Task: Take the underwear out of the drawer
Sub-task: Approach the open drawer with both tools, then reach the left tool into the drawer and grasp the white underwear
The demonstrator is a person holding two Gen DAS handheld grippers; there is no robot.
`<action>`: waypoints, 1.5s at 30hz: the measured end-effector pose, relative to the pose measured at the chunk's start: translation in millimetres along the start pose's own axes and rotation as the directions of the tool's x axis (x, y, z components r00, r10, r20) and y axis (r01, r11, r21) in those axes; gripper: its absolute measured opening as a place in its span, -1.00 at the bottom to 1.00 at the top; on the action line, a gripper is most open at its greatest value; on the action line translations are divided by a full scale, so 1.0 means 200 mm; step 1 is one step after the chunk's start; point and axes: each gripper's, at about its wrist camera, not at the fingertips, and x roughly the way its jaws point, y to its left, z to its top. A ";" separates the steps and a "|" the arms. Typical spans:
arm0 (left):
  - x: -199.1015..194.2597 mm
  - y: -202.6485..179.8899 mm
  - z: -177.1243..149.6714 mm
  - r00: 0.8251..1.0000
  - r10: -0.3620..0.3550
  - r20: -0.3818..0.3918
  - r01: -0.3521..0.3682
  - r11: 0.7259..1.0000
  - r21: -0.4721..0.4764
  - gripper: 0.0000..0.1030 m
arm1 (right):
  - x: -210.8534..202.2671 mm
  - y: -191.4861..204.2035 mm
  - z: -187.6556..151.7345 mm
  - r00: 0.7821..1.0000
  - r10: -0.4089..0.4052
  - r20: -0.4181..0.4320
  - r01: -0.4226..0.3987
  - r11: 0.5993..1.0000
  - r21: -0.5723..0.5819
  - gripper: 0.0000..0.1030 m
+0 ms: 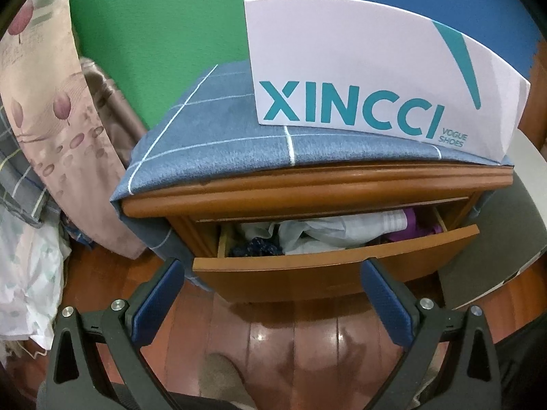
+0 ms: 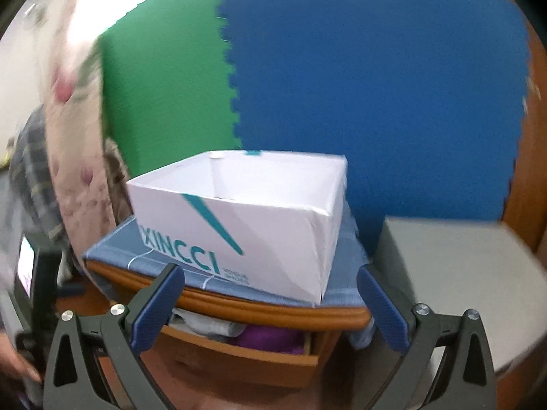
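Note:
The wooden nightstand's top drawer (image 1: pixel 335 266) stands partly pulled out. Inside lie crumpled white cloth (image 1: pixel 328 229), a dark dotted piece (image 1: pixel 256 247) at the left and purple fabric (image 1: pixel 410 229) at the right. My left gripper (image 1: pixel 273 266) hovers open just in front of the drawer front, holding nothing. In the right wrist view the same drawer (image 2: pixel 246 352) shows grey cloth (image 2: pixel 212 326) and purple fabric (image 2: pixel 270 338). My right gripper (image 2: pixel 273 275) is open and empty, higher up, level with the nightstand top.
An open white shoe box (image 1: pixel 376 78) (image 2: pixel 246 218) stands on a blue checked cloth (image 1: pixel 212 143) covering the nightstand. Floral and plaid bedding (image 1: pixel 44 119) piles up at the left. A grey box (image 2: pixel 454 273) sits to the right. Glossy wooden floor (image 1: pixel 290 341) lies below.

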 end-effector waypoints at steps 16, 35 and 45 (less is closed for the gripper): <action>0.15 -0.07 0.00 0.996 -0.049 -0.080 0.039 0.992 -0.122 0.98 | 0.01 -0.08 -0.02 1.000 -0.013 -0.018 0.014 0.999 0.050 1.00; 0.55 0.02 -0.03 0.963 -0.168 -0.211 0.042 0.866 -0.498 0.56 | 0.01 -0.14 -0.03 0.998 0.022 -0.052 -0.017 0.995 0.099 1.00; 0.73 0.08 -0.14 0.955 -0.238 -0.175 0.043 0.698 -0.715 0.69 | 0.02 -0.17 -0.04 0.996 0.038 -0.081 -0.028 0.991 0.128 1.00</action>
